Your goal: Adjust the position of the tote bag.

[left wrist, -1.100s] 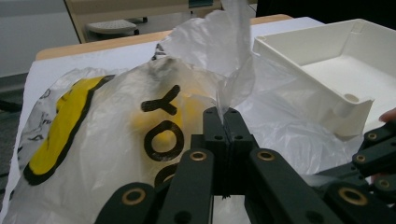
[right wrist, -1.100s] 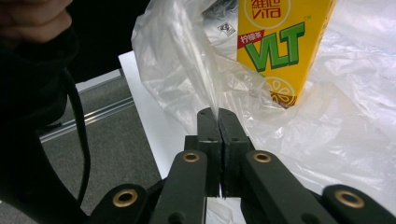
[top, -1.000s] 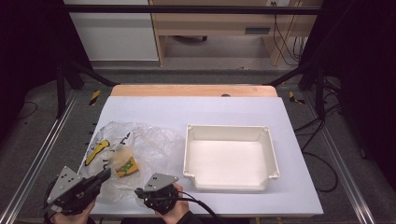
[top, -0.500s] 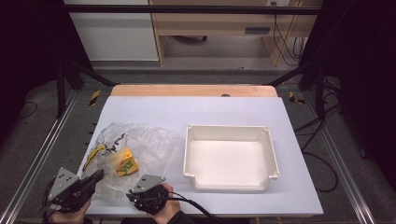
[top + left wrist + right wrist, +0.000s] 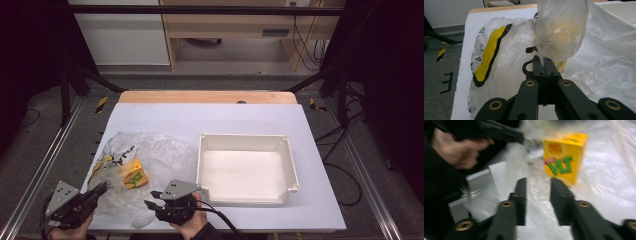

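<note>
A crumpled clear plastic bag (image 5: 155, 160) with yellow and black print lies on the white table's near left. A yellow drink carton (image 5: 134, 176) lies inside it. My left gripper (image 5: 102, 189) is at the bag's near-left edge, shut on a pinch of the bag's film (image 5: 559, 37), which bunches up above the jaws (image 5: 544, 61). My right gripper (image 5: 152, 204) points left at the bag's near edge. Its jaws (image 5: 538, 182) have just been opening and stand apart, with loose blurred film in the gap and the carton (image 5: 565, 157) just beyond them.
A white rectangular tray (image 5: 290, 165) stands to the right of the bag, close to my right hand. A wooden strip (image 5: 207, 96) runs along the table's far edge. The person's left hand (image 5: 461, 152) shows in the right gripper view.
The right jaws have opened. My left gripper drew back toward the near-left corner with the bag's edge, and the bag has shifted a little with it.
</note>
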A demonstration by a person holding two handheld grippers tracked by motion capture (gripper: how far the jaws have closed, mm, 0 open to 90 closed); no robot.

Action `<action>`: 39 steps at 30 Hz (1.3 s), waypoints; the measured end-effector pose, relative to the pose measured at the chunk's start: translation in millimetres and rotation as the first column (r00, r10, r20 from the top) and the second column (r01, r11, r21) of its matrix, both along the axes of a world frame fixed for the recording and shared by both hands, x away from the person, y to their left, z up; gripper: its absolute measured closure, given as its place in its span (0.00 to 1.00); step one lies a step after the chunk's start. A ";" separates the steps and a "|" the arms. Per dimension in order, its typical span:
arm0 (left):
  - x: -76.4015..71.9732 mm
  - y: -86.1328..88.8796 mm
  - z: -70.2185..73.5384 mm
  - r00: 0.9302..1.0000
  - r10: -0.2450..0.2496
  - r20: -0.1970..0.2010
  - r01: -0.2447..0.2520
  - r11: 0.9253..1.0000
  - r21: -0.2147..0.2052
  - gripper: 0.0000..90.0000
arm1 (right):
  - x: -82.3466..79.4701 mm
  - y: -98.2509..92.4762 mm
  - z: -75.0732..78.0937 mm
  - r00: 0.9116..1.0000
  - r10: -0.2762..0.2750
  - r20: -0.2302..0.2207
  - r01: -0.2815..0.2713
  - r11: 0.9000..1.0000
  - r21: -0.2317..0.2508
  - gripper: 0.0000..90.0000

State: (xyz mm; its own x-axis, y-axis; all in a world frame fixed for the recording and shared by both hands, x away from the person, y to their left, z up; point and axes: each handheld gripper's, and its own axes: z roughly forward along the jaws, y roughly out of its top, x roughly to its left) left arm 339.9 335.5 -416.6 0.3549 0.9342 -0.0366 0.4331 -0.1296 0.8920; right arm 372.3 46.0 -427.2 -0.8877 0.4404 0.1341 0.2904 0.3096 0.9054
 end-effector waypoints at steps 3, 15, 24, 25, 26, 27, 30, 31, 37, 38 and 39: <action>-2.3 5.5 1.6 1.000 0.019 0.021 -0.018 1.000 -0.016 0.99 | 7.2 -2.1 -13.5 0.999 -0.019 -0.038 0.018 0.999 -0.051 0.91; 3.1 17.7 -2.5 0.998 0.064 0.012 -0.063 0.998 -0.019 0.99 | 13.7 4.8 -50.8 0.996 -0.072 -0.053 0.058 0.974 -0.219 1.00; 11.2 26.8 -11.4 0.996 0.078 -0.031 -0.078 0.997 -0.003 0.99 | 17.0 5.1 -62.2 0.994 -0.087 -0.065 0.068 0.964 -0.256 0.99; 12.7 26.7 -13.3 0.997 0.073 -0.039 -0.073 0.997 0.006 0.99 | 17.1 5.0 -62.1 0.994 -0.087 -0.062 0.068 0.964 -0.258 0.99; 12.7 26.7 -13.3 0.997 0.073 -0.039 -0.073 0.997 0.006 0.99 | 17.1 5.0 -62.1 0.994 -0.087 -0.062 0.068 0.964 -0.258 0.99; 13.5 25.7 -14.8 0.997 0.063 -0.048 -0.063 0.998 0.007 0.98 | 17.0 4.9 -62.0 0.994 -0.089 -0.061 0.071 0.963 -0.259 0.98; 13.2 25.3 -14.2 0.997 0.057 -0.043 -0.057 0.998 0.016 0.95 | 16.3 4.3 -61.0 0.994 -0.092 -0.057 0.074 0.964 -0.256 0.98; 11.7 24.1 -12.6 0.998 0.048 -0.031 -0.048 0.999 0.003 0.88 | 15.5 2.8 -58.2 0.995 -0.089 -0.046 0.076 0.970 -0.232 0.97; 5.9 20.9 -4.1 0.999 0.036 0.014 -0.036 0.999 -0.015 0.55 | 12.6 -2.3 -42.5 0.996 -0.085 0.000 0.084 0.981 -0.175 0.94; 4.8 19.8 -1.9 0.999 0.034 0.019 -0.033 0.999 -0.017 0.48 | 11.9 -3.2 -38.8 0.996 -0.086 0.009 0.087 0.983 -0.161 0.93; 2.2 17.1 2.5 0.999 0.027 0.036 -0.026 0.999 -0.025 0.39 | 11.0 -4.6 -31.8 0.996 -0.090 0.028 0.093 0.986 -0.140 0.89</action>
